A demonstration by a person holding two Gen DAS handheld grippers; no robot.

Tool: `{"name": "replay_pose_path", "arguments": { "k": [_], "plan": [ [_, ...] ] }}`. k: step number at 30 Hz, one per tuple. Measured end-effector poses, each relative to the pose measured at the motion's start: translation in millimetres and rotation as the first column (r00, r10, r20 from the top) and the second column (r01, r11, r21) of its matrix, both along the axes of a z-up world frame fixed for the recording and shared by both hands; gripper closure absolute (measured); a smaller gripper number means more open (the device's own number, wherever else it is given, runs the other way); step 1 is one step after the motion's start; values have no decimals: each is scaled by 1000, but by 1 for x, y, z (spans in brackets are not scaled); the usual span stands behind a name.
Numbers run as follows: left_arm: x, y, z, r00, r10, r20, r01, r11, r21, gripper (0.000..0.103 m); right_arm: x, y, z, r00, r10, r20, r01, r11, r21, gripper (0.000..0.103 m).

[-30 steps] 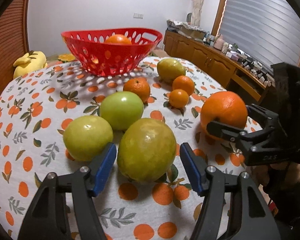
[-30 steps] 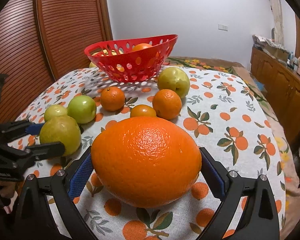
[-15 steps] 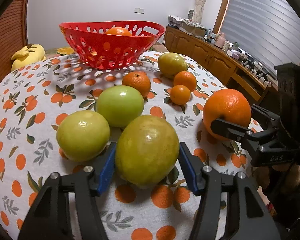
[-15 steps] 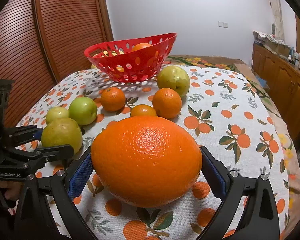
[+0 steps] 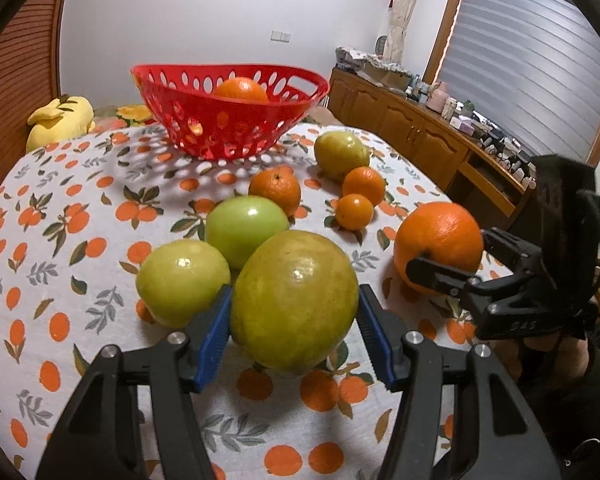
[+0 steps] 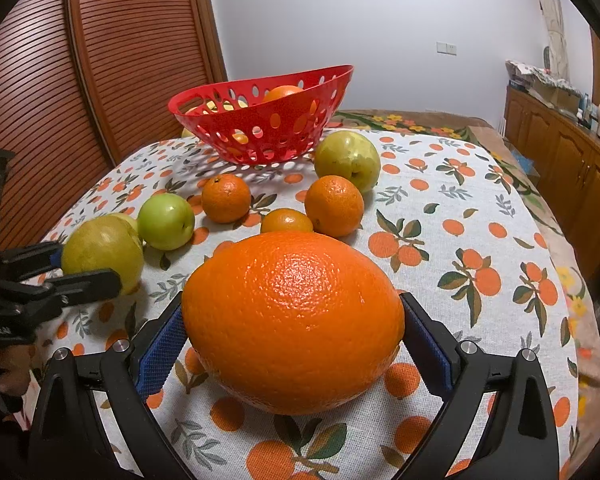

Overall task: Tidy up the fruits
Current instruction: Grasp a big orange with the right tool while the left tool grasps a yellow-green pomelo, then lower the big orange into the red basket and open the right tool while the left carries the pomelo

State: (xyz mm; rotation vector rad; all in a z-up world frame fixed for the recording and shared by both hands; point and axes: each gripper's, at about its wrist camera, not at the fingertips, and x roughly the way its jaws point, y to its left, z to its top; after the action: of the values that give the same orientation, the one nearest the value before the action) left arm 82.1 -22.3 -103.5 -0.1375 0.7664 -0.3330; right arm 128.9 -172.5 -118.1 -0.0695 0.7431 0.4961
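My left gripper [image 5: 294, 296] is shut on a large yellow-green fruit [image 5: 296, 300], with both blue pads against its sides low over the tablecloth. The same grip shows at the left of the right wrist view, where the left gripper [image 6: 90, 264] clasps that fruit [image 6: 102, 248]. My right gripper [image 6: 292, 304] is shut on a big orange [image 6: 292, 320] near the table's front. In the left wrist view the right gripper [image 5: 448, 252] holds this orange [image 5: 436, 240] at the right. A red perforated basket [image 5: 228, 136] stands at the back with an orange [image 5: 242, 90] inside.
Loose fruit lies between the grippers and the basket: a green apple [image 5: 246, 228], a pale green fruit [image 5: 180, 280] touching my left finger, three mandarins [image 5: 276, 190], and a yellow-green fruit [image 5: 340, 154]. A wooden sideboard [image 5: 420, 136] runs along the right, and a yellow plush toy [image 5: 56, 120] sits at the back left.
The left jaws have closed from standing apart beside the yellow-green fruit to pressing on it. The right gripper and its orange have not moved.
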Motion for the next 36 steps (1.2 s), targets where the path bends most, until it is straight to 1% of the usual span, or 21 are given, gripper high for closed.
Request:
{"name": "replay_pose_path", "arguments": {
  "k": [7, 13, 15, 17, 21, 25, 36],
  "plan": [
    [-7, 7, 14, 999, 3, 44, -2, 1000, -15, 44, 0, 0, 0, 1000, -1, -1, 1, 1000, 2, 3],
    [-6, 15, 20, 998, 19, 60, -17, 999, -29, 44, 1, 0, -1, 1000, -1, -1, 1, 1000, -4, 3],
    [-5, 18, 21, 998, 25, 62, -23, 999, -29, 44, 1, 2, -1, 1000, 4, -1, -4, 1000, -20, 2],
    [-5, 21, 22, 997, 31, 65, -29, 999, -27, 44, 0, 6, -2, 1000, 3, 0, -3, 998, -59, 3],
    [-2, 24, 24, 997, 39, 70, -38, 999, -22, 44, 1, 11, 1, 1000, 25, 8, -24, 994, -108, 4],
    [5, 29, 32, 995, 48, 84, -46, 999, -24, 44, 4, 13, 5, 999, 49, -21, -51, 995, -85, 5],
    [22, 38, 56, 989, 59, 139, -59, 998, -8, 44, 10, 26, 45, 994, 107, 26, -106, 994, -38, 5]
  ]
}}
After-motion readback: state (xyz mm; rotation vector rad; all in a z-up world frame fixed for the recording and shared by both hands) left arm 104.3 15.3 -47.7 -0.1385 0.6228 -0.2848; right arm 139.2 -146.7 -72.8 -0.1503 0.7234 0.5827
